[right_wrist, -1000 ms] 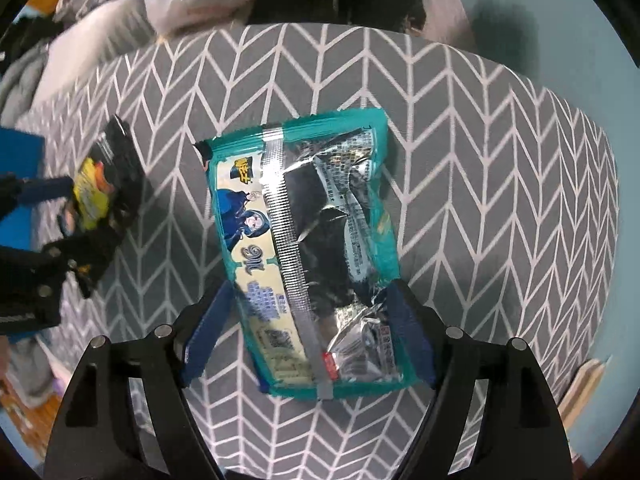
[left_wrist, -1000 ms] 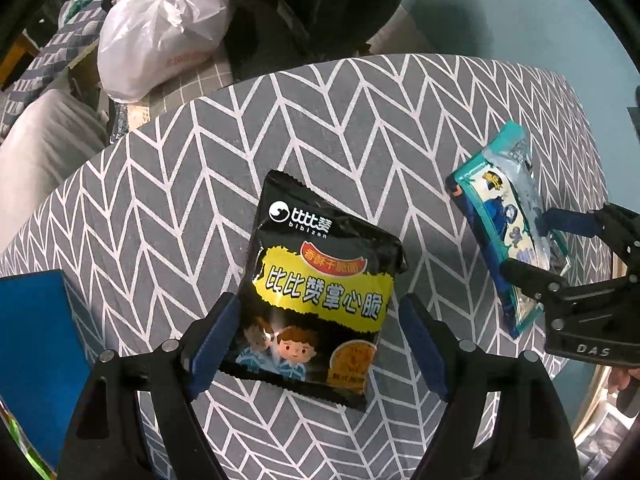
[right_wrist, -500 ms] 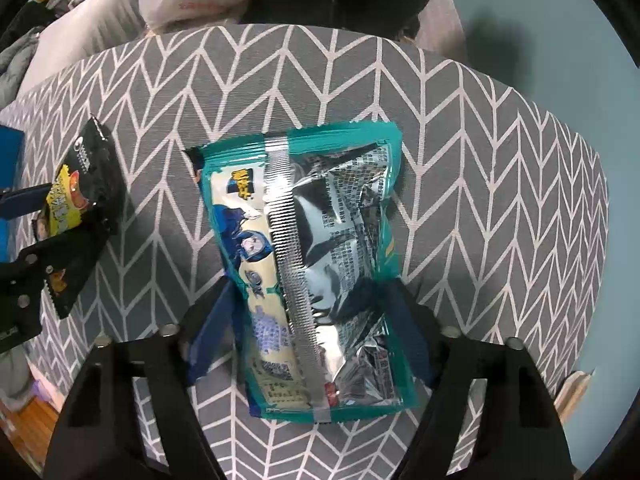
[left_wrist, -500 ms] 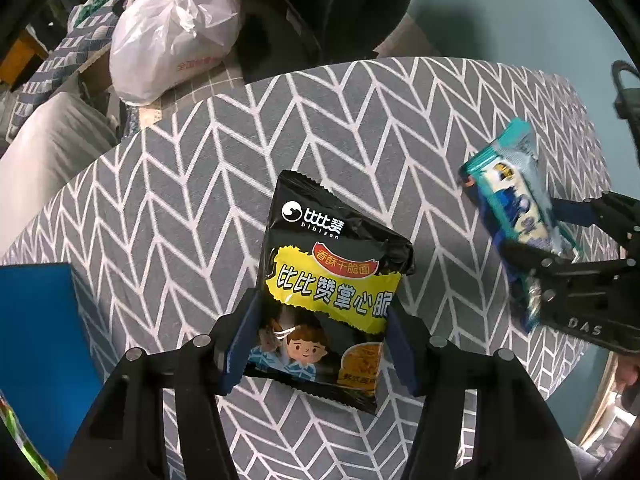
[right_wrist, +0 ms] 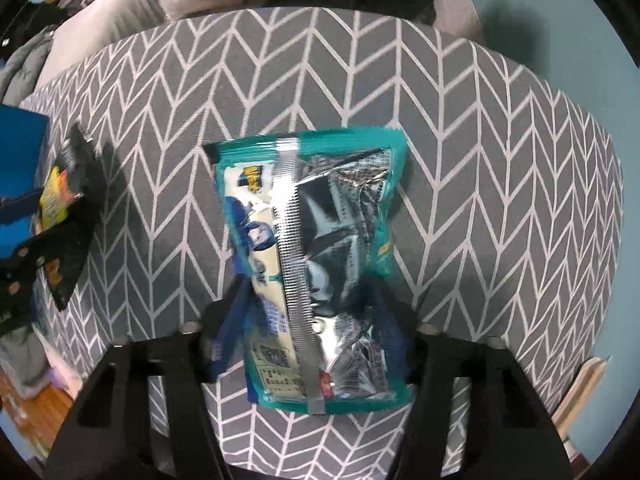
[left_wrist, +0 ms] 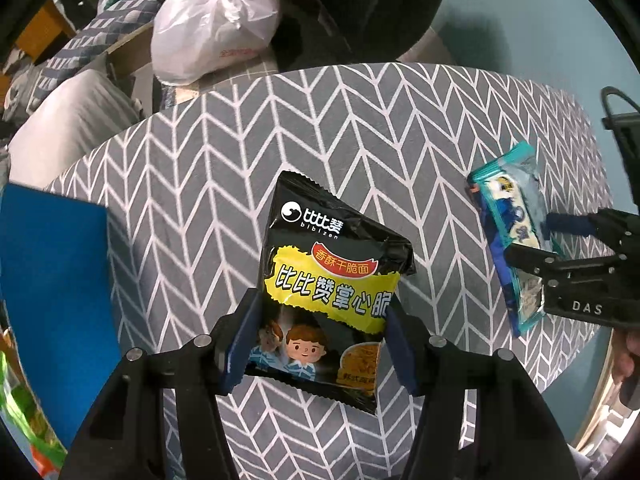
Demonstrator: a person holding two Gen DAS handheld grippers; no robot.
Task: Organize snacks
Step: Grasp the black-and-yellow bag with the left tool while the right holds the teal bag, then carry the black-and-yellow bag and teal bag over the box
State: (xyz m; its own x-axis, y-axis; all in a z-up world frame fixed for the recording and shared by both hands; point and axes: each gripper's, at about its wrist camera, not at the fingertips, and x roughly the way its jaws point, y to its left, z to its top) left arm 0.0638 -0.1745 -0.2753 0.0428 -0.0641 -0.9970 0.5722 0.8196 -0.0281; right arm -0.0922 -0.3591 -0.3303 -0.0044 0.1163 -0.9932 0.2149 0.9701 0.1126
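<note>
Snacks are both gripped: the black noodle packet, centre of the left view, is pinched by the left claw; the teal packet, centre of the right view, by the right claw. Both sit over the chevron desk. Placing them remains, perhaps by the blue box at the left edge.

You've got a chevron tablecloth under everything, blue box at its left edge, white plastic bag and grey cushion beyond.
</note>
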